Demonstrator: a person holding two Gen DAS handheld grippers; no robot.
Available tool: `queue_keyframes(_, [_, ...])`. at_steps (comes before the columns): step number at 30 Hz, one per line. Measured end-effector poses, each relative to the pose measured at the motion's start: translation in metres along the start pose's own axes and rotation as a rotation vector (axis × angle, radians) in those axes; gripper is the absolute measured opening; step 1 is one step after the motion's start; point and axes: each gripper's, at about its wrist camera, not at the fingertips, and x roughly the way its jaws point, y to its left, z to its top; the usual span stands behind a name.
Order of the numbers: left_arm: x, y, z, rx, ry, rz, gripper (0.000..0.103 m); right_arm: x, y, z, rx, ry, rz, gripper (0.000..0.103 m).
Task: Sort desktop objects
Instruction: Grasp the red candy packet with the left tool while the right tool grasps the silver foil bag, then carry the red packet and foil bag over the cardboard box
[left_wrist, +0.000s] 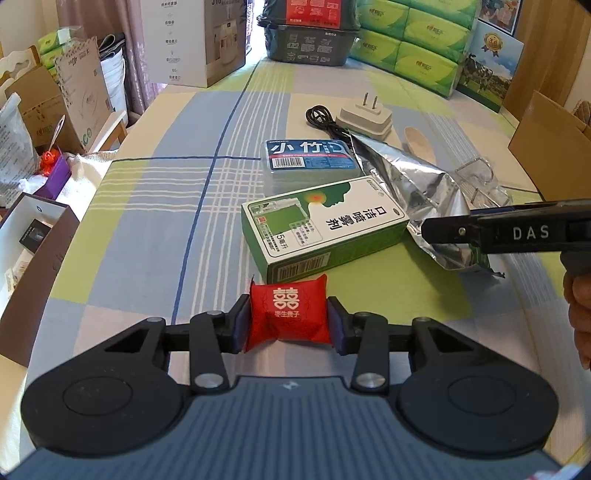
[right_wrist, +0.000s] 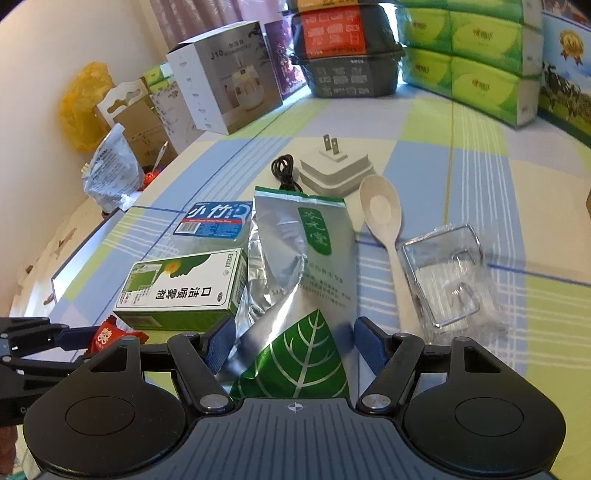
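The left gripper (left_wrist: 290, 321) is clamped on the red packet (left_wrist: 289, 312), while the foil bag (right_wrist: 295, 280) stretches lengthwise straight ahead between the right gripper's (right_wrist: 293, 345) spread fingers.

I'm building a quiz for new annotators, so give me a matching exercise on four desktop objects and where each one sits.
Things:
1. red sachet
2. foil pouch
3. white spoon
4. white plug adapter

Places:
A. lying between the pouch and the clear plastic holder
B. between the left gripper fingers
C. beside the coiled black cable
D. between the open fingers of the right gripper

Pairs: 1-B, 2-D, 3-A, 4-C
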Motion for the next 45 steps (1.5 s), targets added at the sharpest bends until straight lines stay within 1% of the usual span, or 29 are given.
queue_keyframes(2, [0.0, 0.0, 0.0, -0.002, 0.001, -0.005, 0.037, -0.003, 0.001, -0.001, -0.014, 0.004, -0.015, 0.055])
queue_keyframes(5, [-0.001, -0.002, 0.0, -0.003, -0.001, -0.013, 0.037, -0.008, 0.006, -0.005, -0.048, 0.014, -0.038, 0.052])
queue_keyframes(10, [-0.008, -0.006, -0.004, -0.013, -0.008, -0.026, 0.037, -0.025, 0.011, -0.023, -0.087, 0.04, -0.075, 0.05])
queue_keyframes(13, [-0.015, -0.01, -0.009, -0.011, -0.012, -0.036, 0.037, -0.043, 0.008, -0.038, -0.049, 0.051, -0.101, 0.049])
queue_keyframes(18, [-0.03, -0.017, -0.019, 0.014, -0.027, -0.038, 0.037, -0.077, 0.007, -0.071, 0.02, 0.063, -0.111, 0.05])
queue_keyframes(21, [-0.041, -0.02, -0.027, 0.013, -0.032, -0.046, 0.037, -0.097, 0.007, -0.092, 0.048, 0.059, -0.112, 0.05])
queue_keyframes(22, [-0.044, -0.022, -0.03, 0.007, -0.034, -0.051, 0.037, -0.103, 0.009, -0.098, 0.051, 0.056, -0.112, 0.051])
queue_keyframes(24, [-0.05, -0.023, -0.037, -0.005, -0.036, -0.06, 0.037, -0.11, 0.01, -0.105, 0.051, 0.051, -0.104, 0.056])
queue_keyframes(25, [-0.052, -0.024, -0.04, -0.008, -0.037, -0.065, 0.037, -0.111, 0.012, -0.107, 0.046, 0.049, -0.098, 0.061])
queue_keyframes(29, [-0.056, -0.028, -0.045, -0.008, -0.037, -0.063, 0.037, -0.114, 0.013, -0.099, 0.04, 0.004, -0.09, 0.074])
queue_keyframes(30, [-0.055, -0.027, -0.045, -0.009, -0.036, -0.062, 0.037, -0.113, 0.015, -0.096, 0.028, 0.003, -0.096, 0.075])
queue_keyframes(32, [-0.053, -0.026, -0.044, -0.016, -0.036, -0.059, 0.037, -0.105, 0.019, -0.09, -0.009, 0.013, -0.103, 0.083])
queue_keyframes(35, [-0.051, -0.024, -0.043, -0.023, -0.033, -0.063, 0.037, -0.09, 0.026, -0.086, -0.077, 0.045, -0.112, 0.09])
queue_keyframes(38, [-0.049, -0.025, -0.042, -0.021, -0.031, -0.069, 0.037, -0.076, 0.028, -0.086, -0.112, 0.071, -0.117, 0.091])
queue_keyframes(45, [-0.044, -0.033, -0.041, -0.002, -0.017, -0.076, 0.037, -0.06, 0.028, -0.087, -0.154, 0.09, -0.151, 0.089])
